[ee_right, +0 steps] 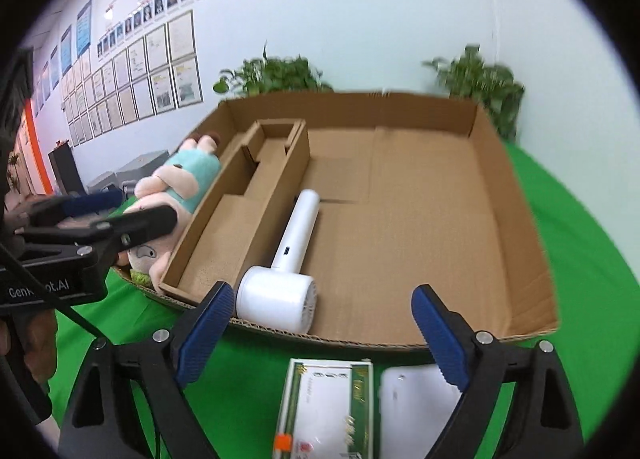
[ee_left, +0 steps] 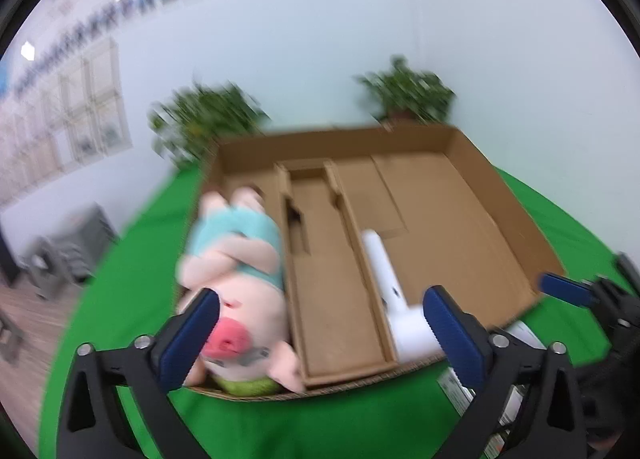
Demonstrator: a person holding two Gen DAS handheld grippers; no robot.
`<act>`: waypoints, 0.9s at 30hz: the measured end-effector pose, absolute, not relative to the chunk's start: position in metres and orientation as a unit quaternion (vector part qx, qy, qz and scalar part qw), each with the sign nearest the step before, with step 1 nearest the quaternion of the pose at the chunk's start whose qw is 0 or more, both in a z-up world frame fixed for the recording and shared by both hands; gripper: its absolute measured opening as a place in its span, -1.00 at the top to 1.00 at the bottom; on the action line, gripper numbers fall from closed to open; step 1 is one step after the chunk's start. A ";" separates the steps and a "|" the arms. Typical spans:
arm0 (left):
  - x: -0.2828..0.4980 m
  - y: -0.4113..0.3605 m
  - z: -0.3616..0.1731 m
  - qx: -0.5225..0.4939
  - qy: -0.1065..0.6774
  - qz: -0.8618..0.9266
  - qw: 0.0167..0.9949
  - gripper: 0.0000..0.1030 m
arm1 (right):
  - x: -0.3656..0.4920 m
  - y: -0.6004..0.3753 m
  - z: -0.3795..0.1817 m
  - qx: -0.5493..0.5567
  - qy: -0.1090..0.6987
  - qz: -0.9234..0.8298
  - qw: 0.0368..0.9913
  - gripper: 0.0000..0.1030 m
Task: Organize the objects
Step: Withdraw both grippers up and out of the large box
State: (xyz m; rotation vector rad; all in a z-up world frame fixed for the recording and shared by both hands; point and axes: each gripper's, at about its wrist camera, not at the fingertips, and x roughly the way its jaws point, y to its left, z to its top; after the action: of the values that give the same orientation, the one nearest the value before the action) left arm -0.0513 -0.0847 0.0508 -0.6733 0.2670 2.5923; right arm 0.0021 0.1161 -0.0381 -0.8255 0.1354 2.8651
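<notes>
A shallow cardboard box (ee_left: pixel 500 195) (ee_right: pixel 516 195) lies on a green cloth. A pink pig plush in a teal shirt (ee_left: pixel 240 259) (ee_right: pixel 180 183) lies in its left compartment. A white hair dryer (ee_right: pixel 284 259) (ee_left: pixel 396 299) lies in the wide right compartment, beside an inner cardboard divider tray (ee_right: pixel 240 219). My left gripper (ee_left: pixel 320 335) is open and empty, just in front of the plush's head. My right gripper (ee_right: pixel 324 331) is open and empty at the box's near edge, above a green-and-white packet (ee_right: pixel 328 403) and a white flat case (ee_right: pixel 416 415) on the cloth.
Two potted plants (ee_right: pixel 276 75) (ee_right: pixel 480 87) stand behind the box against a pale wall. Framed papers (ee_right: pixel 160 59) hang on the left wall. Green cloth (ee_right: pixel 580 243) extends right of the box. Grey cabinets (ee_left: pixel 68 251) stand at the far left.
</notes>
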 end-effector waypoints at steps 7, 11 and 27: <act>-0.021 -0.074 0.047 -0.237 0.075 0.953 0.174 -0.99 | 0.039 0.124 -0.039 -0.236 0.032 0.967 0.094 -0.99; -0.012 -0.066 0.042 -0.244 0.080 0.951 0.171 -0.99 | 0.051 0.132 -0.039 -0.233 0.048 0.967 0.094 -0.99; -0.013 -0.070 0.033 -0.269 0.094 0.942 0.175 -0.99 | 0.073 0.136 -0.043 -0.226 0.058 0.969 0.077 -0.99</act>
State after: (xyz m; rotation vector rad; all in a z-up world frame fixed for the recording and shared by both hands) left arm -0.0125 -0.0696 0.0328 -0.7634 0.2675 2.6696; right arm 0.0731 0.1359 -0.0432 -0.6758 0.1734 2.9043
